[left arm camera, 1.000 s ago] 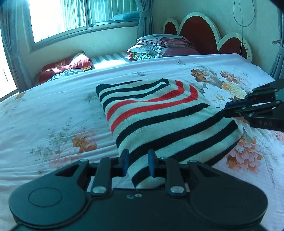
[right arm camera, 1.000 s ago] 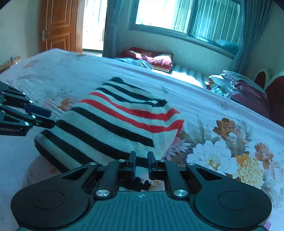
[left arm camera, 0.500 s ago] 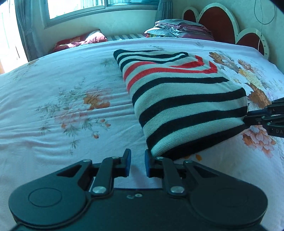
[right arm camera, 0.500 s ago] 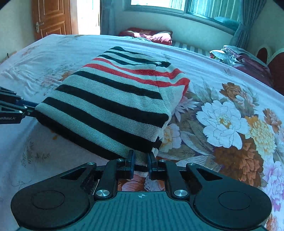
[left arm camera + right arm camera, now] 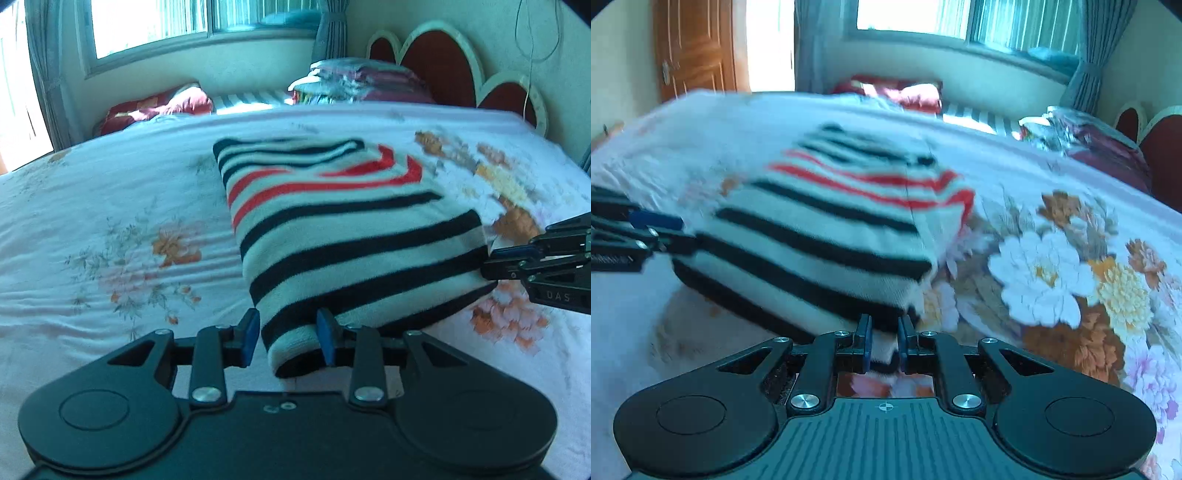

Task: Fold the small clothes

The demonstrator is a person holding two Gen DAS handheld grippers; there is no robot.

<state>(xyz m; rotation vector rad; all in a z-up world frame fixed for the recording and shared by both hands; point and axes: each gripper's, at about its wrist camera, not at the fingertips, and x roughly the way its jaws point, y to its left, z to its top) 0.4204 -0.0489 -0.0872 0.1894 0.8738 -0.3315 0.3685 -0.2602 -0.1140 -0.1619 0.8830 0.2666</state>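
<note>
Striped sweater (image 5: 343,236): left tongs (image 5: 288,334) opening, right tongs (image 5: 884,343) clamped.

A floral bedsheet (image 5: 110,206) covers the bed, with a red pillow (image 5: 155,109), stacked bedding (image 5: 354,79) and a wooden door (image 5: 694,48) beyond.

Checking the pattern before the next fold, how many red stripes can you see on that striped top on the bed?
2. Both run across the far part of the striped top, side by side, beyond the black stripes and bending at its right edge. Folded-under layers may hide more.

The left tool (image 5: 286,338) is opening around the folded striped sweater's (image 5: 343,236) near corner.
</note>
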